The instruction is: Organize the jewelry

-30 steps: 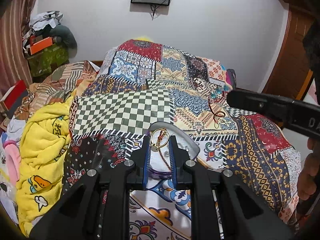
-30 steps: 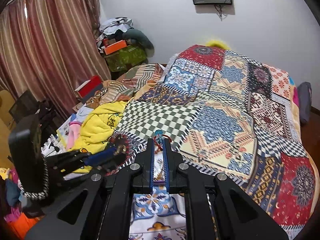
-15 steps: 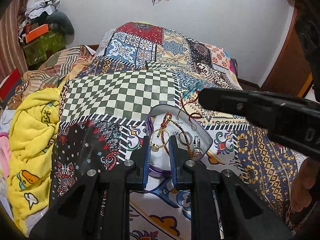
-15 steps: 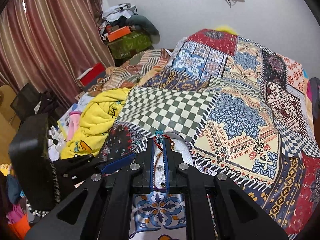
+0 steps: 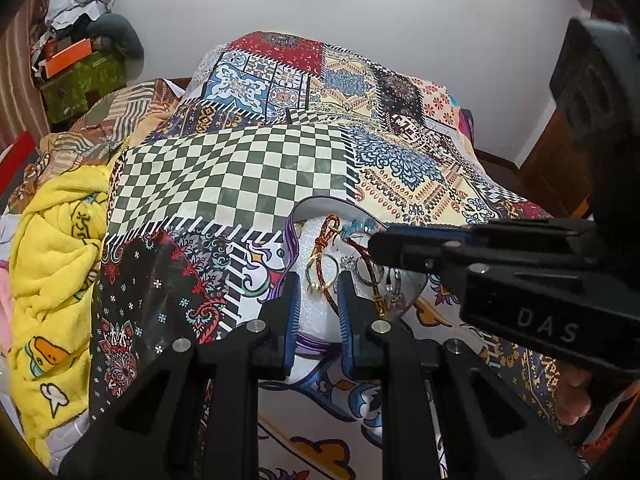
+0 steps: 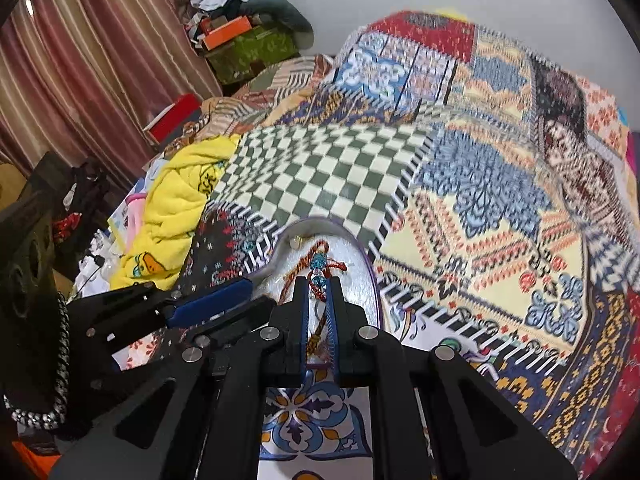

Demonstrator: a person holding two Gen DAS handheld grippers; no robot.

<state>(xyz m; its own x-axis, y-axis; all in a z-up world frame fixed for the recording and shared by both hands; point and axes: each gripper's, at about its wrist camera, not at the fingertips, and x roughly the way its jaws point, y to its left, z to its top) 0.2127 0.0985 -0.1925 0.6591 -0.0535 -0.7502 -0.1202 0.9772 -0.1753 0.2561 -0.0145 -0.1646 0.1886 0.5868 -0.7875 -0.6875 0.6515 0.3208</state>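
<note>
I see a patchwork bedspread (image 5: 248,176) with a green-and-cream checkered panel beside blue and red floral patches, a bright yellow cartoon-print blanket (image 5: 56,280) left of it, and a red braided bracelet (image 6: 320,276) with turquoise beads over the white, purple-rimmed tray (image 5: 316,206).

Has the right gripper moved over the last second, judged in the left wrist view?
Yes. The right gripper has come down and leftward from beside the tray to above it, carrying the red bracelet.

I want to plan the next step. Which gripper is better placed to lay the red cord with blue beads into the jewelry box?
The right gripper: it is already shut on the red cord directly above the jewelry box. The left gripper is open and holds nothing.
</note>
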